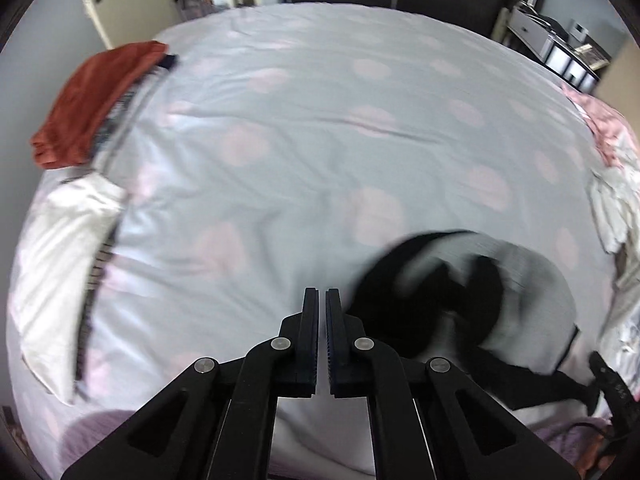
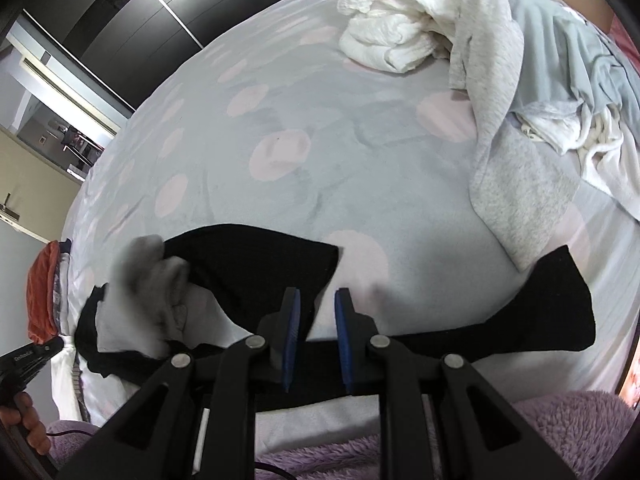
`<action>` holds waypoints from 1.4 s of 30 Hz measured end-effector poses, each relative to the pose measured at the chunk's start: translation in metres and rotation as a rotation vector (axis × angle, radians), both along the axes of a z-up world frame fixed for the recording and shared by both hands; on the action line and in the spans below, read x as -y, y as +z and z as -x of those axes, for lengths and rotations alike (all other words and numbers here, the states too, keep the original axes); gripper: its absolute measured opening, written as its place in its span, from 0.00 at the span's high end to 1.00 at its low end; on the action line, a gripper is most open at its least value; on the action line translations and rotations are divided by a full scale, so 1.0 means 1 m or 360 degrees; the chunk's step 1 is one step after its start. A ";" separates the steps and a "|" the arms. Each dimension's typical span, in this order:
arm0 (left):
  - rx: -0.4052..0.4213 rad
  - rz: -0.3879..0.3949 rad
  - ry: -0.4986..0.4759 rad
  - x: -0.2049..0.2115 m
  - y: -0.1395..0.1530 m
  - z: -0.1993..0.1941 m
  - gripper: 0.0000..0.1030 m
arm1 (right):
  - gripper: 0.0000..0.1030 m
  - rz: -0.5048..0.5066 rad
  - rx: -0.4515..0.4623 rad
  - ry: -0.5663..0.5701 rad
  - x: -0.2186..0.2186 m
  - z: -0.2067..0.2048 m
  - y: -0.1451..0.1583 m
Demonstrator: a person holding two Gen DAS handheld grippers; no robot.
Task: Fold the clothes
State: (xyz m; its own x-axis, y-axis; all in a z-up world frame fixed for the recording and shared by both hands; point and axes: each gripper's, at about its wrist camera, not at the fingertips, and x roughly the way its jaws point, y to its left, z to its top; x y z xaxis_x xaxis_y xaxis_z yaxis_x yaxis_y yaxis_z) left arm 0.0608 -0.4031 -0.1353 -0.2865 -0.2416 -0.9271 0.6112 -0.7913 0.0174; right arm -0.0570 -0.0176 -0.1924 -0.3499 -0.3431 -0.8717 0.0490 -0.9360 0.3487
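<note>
Two grippers were seen over a bed (image 1: 304,128) covered in a grey sheet with pale pink dots. The left gripper (image 1: 321,300) was closed, its jaws pressed nearly together with nothing between them, and it was pointed down at bare sheet. The right gripper (image 2: 316,300) was held partly open above the near edge of the bed; its blue pads (image 2: 291,332) were apart, and the black garment (image 2: 256,272) lay under and just behind them, but whether cloth was pinched could not be told. That black garment was spread along the near edge, with one part stretched out to the right and a blurred grey piece (image 2: 152,280) lying on its left part. In the left wrist view the same garment (image 1: 420,292) was seen blurred at the near right. Folded clothes, a red-orange piece (image 1: 96,100) on top and a white piece (image 1: 68,236) nearer, were stacked at the left edge. Unfolded white and grey laundry (image 2: 480,52) was heaped at the far right. A hand (image 2: 24,424) was seen at the lower left, on the left gripper's handle.
</note>
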 end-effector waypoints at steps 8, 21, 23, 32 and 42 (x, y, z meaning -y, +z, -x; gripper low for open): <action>-0.0124 -0.0259 -0.0197 -0.012 0.009 -0.012 0.79 | 0.83 -0.0026 -0.0008 0.0064 0.010 0.000 -0.001; -0.0194 -0.0600 -0.0598 -0.130 -0.001 0.037 0.53 | 0.83 -0.0021 0.0010 0.0096 0.017 -0.001 -0.004; -0.0171 -0.0607 -0.0638 -0.149 -0.005 0.046 0.50 | 0.83 -0.0022 -0.0001 0.0103 0.018 -0.002 -0.003; -0.0026 -0.0499 -0.0727 -0.208 -0.028 0.081 0.40 | 0.83 0.0062 0.0051 -0.0006 0.000 0.000 -0.009; 0.0115 -0.0377 -0.0607 -0.217 -0.072 0.097 0.67 | 0.83 0.0111 0.0092 -0.0020 -0.005 0.006 -0.015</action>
